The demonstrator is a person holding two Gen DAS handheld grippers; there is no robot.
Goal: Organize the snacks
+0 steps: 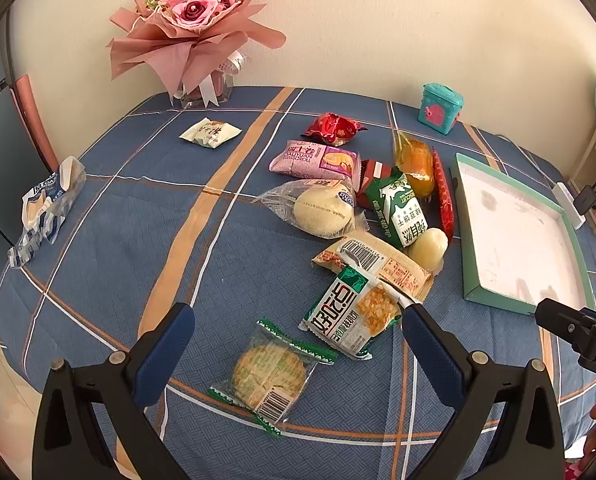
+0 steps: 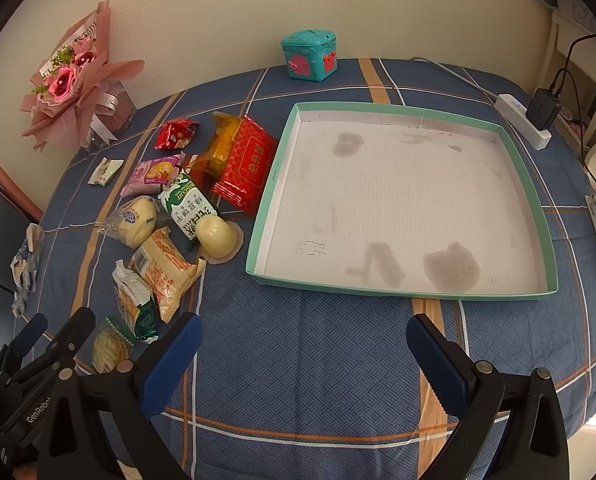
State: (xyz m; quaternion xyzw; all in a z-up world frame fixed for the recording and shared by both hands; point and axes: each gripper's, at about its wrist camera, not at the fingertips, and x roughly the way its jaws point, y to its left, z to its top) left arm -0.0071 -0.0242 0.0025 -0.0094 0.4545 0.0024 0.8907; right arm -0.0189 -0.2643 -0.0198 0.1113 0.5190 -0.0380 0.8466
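Left gripper low over the tablecloth, jaws spread wide, gripping nothing; round biscuit pack lies between its fingers at lower centre. Right gripper likewise spread and unloaded, aimed at the teal tray centre-right. Snack pile left of tray.

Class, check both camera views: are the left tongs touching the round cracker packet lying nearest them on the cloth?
Apart. In the left wrist view the left tongs stand open, and blue cloth shows between each finger and the round cracker packet.
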